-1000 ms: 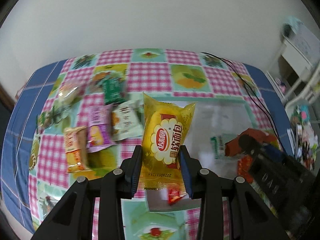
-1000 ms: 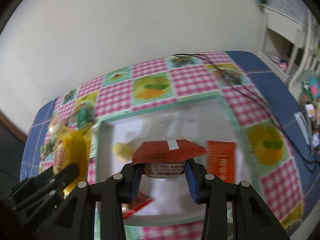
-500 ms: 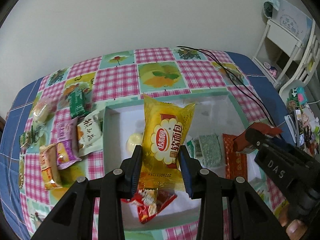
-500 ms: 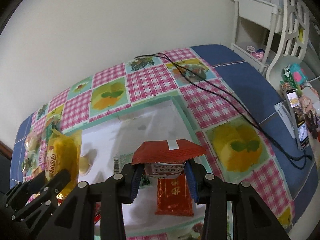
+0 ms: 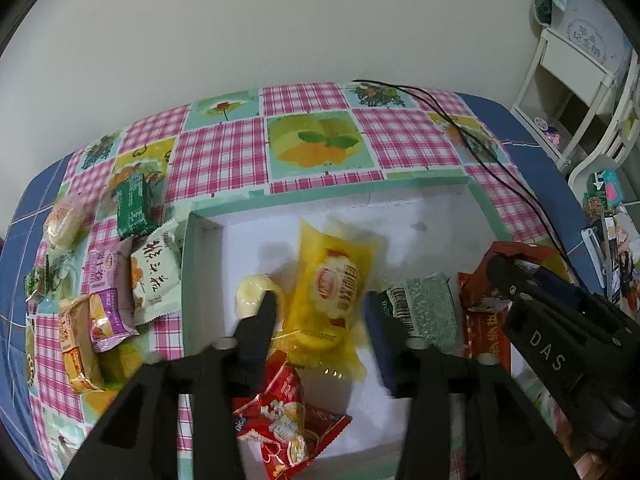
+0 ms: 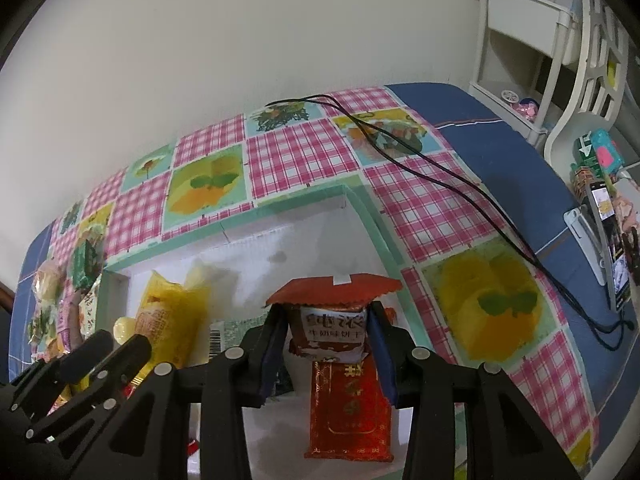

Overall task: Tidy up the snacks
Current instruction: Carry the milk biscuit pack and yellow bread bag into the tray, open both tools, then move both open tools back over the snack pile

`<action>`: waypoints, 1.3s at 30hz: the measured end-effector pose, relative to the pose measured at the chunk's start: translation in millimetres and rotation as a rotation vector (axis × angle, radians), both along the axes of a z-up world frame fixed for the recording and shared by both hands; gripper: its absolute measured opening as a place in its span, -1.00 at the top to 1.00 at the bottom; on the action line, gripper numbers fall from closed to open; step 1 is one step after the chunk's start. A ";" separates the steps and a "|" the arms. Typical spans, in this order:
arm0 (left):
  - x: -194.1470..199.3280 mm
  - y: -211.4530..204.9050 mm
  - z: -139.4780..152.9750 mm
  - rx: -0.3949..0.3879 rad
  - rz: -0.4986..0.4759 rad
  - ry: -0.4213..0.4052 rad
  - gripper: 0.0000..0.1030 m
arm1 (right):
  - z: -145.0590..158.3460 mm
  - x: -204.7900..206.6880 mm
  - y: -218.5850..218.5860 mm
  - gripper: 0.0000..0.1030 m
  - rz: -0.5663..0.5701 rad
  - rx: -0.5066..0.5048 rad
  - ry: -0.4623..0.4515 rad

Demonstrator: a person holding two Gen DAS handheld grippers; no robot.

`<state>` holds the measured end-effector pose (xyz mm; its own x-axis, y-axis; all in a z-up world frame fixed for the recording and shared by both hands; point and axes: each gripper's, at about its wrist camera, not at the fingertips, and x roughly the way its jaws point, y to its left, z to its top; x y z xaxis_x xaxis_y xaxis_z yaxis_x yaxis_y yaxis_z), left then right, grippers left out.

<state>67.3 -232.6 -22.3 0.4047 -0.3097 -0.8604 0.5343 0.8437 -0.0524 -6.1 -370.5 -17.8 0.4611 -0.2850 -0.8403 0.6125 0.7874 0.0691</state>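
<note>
My left gripper (image 5: pixel 320 312) is open above the white box with a green rim (image 5: pixel 486 208). The yellow bread packet (image 5: pixel 334 292) lies loose in the box between and just beyond its fingers, blurred. My right gripper (image 6: pixel 328 332) is shut on a red-and-white biscuit packet (image 6: pixel 334 320) held over the box's right part, above a flat red packet (image 6: pixel 348 412). In the box also lie a pale round snack (image 5: pixel 252 294), a green-white packet (image 5: pixel 426 312) and a red snack bag (image 5: pixel 288 416).
Several snack packets lie on the checked tablecloth left of the box, among them a green one (image 5: pixel 132 204), a white one (image 5: pixel 154 276) and a purple one (image 5: pixel 104 300). A black cable (image 6: pixel 440 184) runs across the right side. White shelves (image 6: pixel 524 40) stand at the far right.
My left gripper has opened and let go of the yellow bread packet, which has dropped into the box. My right gripper has kept its hold on the biscuit packet over the box.
</note>
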 end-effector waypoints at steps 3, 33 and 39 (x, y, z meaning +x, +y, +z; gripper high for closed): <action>-0.7 3.5 4.9 -0.002 0.004 0.009 -0.16 | 5.2 -1.4 0.4 -0.08 -0.006 -0.008 -0.001; 19.6 109.3 13.3 0.048 0.283 0.098 -0.96 | 23.8 -24.5 69.6 -0.99 0.047 0.009 0.109; 28.7 128.8 13.6 0.027 0.308 0.111 -0.96 | 22.1 -9.1 89.5 -0.99 0.080 0.011 0.114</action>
